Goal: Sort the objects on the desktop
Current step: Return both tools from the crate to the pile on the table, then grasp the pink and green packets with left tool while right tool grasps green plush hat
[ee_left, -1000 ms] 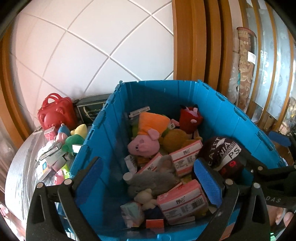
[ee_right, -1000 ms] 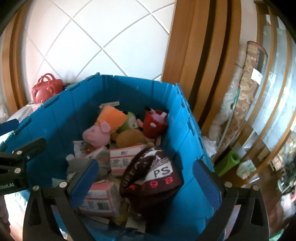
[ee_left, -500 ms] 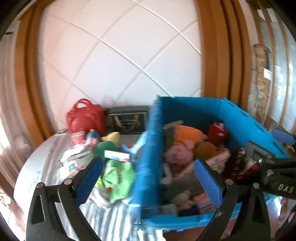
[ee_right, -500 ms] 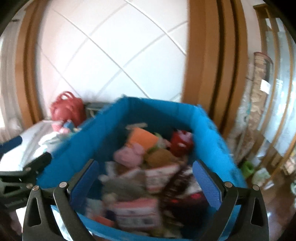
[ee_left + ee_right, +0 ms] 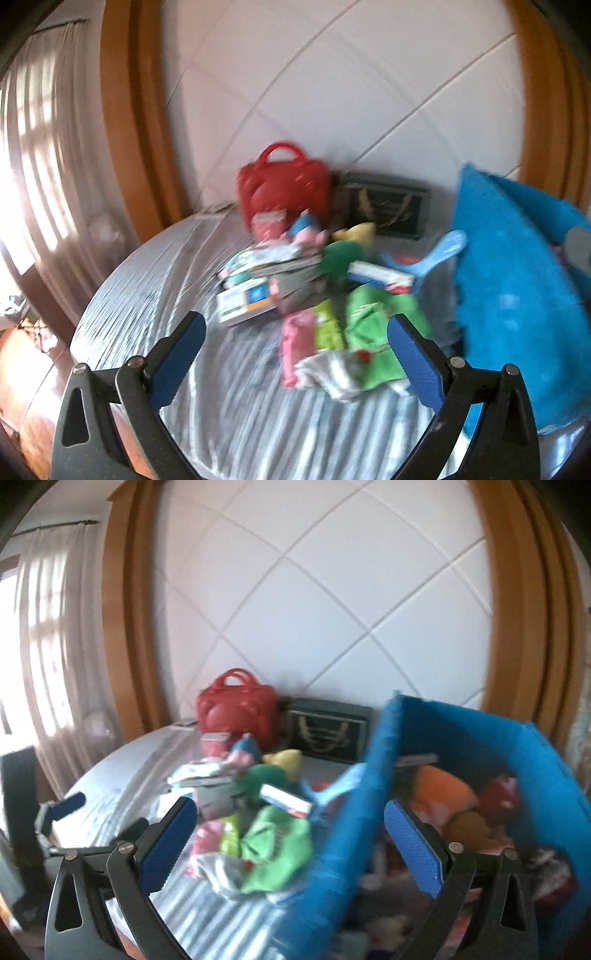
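Note:
A pile of small things lies on the striped table (image 5: 140, 295): a white box (image 5: 245, 301), a green cloth (image 5: 373, 332), pink packets (image 5: 295, 343) and a green plush toy (image 5: 341, 254). My left gripper (image 5: 295, 354) is open and empty above the table, just short of the pile. My right gripper (image 5: 288, 838) is open and empty over the left wall of the blue crate (image 5: 354, 834). The crate also shows in the left wrist view (image 5: 509, 295); it holds plush toys, among them an orange one (image 5: 439, 790). The views are blurred.
A red handbag (image 5: 282, 184) and a dark box (image 5: 384, 210) stand at the back against the white tiled wall. A blue plastic piece (image 5: 432, 254) lies by the crate. A curtained window is at the left. My left gripper shows at the right wrist view's left edge (image 5: 55, 812).
Both grippers have swung left, from over the crate's contents towards the pile on the table. Both stay open and empty.

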